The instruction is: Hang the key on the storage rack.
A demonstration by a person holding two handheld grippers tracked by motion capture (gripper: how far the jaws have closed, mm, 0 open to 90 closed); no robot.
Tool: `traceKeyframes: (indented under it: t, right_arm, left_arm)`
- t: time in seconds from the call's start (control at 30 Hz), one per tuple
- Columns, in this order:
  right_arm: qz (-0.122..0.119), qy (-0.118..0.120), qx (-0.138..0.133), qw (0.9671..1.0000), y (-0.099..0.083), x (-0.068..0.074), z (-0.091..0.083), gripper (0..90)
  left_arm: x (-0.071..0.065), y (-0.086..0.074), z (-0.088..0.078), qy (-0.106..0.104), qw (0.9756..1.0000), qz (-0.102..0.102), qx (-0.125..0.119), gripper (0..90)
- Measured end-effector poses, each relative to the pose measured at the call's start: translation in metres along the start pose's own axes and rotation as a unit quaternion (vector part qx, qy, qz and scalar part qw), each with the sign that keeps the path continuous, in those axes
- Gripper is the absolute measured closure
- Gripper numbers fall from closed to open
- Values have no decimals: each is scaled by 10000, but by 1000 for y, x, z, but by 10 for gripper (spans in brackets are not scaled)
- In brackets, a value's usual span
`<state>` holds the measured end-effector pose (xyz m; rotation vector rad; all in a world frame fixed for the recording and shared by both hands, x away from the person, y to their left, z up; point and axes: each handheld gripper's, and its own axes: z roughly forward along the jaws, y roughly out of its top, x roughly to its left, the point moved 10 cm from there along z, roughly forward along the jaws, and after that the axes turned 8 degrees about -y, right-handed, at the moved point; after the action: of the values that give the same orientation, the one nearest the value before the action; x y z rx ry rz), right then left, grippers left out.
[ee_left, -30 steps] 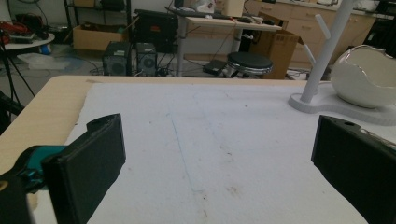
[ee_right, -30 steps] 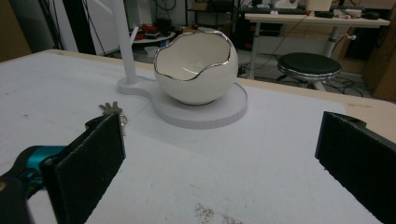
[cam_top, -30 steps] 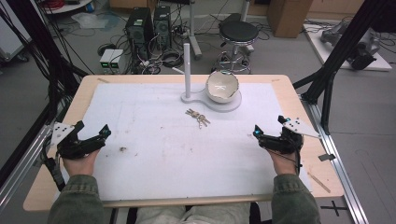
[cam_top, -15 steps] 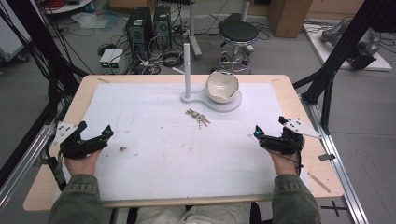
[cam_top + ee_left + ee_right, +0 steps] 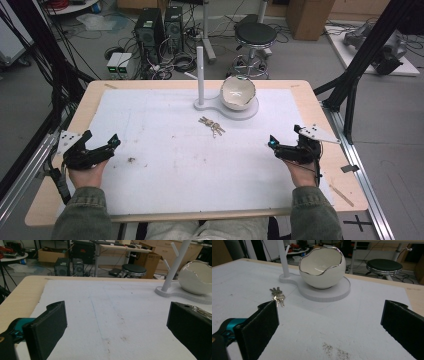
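The small bunch of silver metal keys (image 5: 212,126) lies mid-table on the white sheet, just before the white egg-shaped ceramic bowl (image 5: 237,93) near the far edge. My left hand-held gripper (image 5: 100,148) and right hand-held gripper (image 5: 280,145) rest by the table's left and right edges, jaws spread apart, empty.

A black round stool (image 5: 255,35) stands on the floor beyond the bench (image 5: 90,102). Two computer towers (image 5: 160,27) sit left of it among tangled cables (image 5: 180,62). A cardboard box (image 5: 307,17) stands farther right. Black frame struts (image 5: 367,55) rise at the bench's right side.
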<state>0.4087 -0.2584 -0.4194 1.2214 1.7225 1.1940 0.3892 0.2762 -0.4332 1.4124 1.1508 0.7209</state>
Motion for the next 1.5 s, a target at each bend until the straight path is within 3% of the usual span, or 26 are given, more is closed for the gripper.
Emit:
traceKeyframes:
  t: [0.33, 0.4, 0.6, 1.0, 1.1, 1.17, 1.3, 1.37, 1.5]
  right_arm:
    - [-276, 53, 512, 9983, -5, 9, 9, 5]
    - [-358, 166, 773, 9962, -9, 13, 12, 5]
    - [-563, 359, 1105, 9916, -10, 22, 21, 5]
    - [-815, 568, 1278, 9868, 14, 39, 39, 4]
    - [-896, 633, 1404, 9840, 15, 44, 47, 5]
    - [-1074, 669, 1548, 9798, 17, 50, 55, 5]
    - [-1031, 806, 1555, 9791, 22, 57, 62, 5]
    - [-1143, 875, 1684, 9752, 22, 65, 69, 4]
    - [-1196, 938, 1772, 9724, 22, 72, 78, 5]
  left_arm:
    - [-2, -1, 1, -60, 10000, -29, 30, 34]
    - [-2, -2, 3, -94, 9999, -77, 41, 34]
    - [-3, -3, 4, -125, 9999, -90, 68, 34]
    - [-1, -4, 6, -104, 9998, -117, 78, 34]
    - [-2, -4, 6, -111, 9998, -96, 92, 34]
    - [-3, -5, 7, -150, 9998, -131, 97, 34]
    - [-3, -6, 8, -185, 9996, -133, 135, 34]
    - [-4, -6, 9, -200, 9996, -149, 127, 34]
    - [-4, -6, 9, -219, 9995, -190, 107, 34]
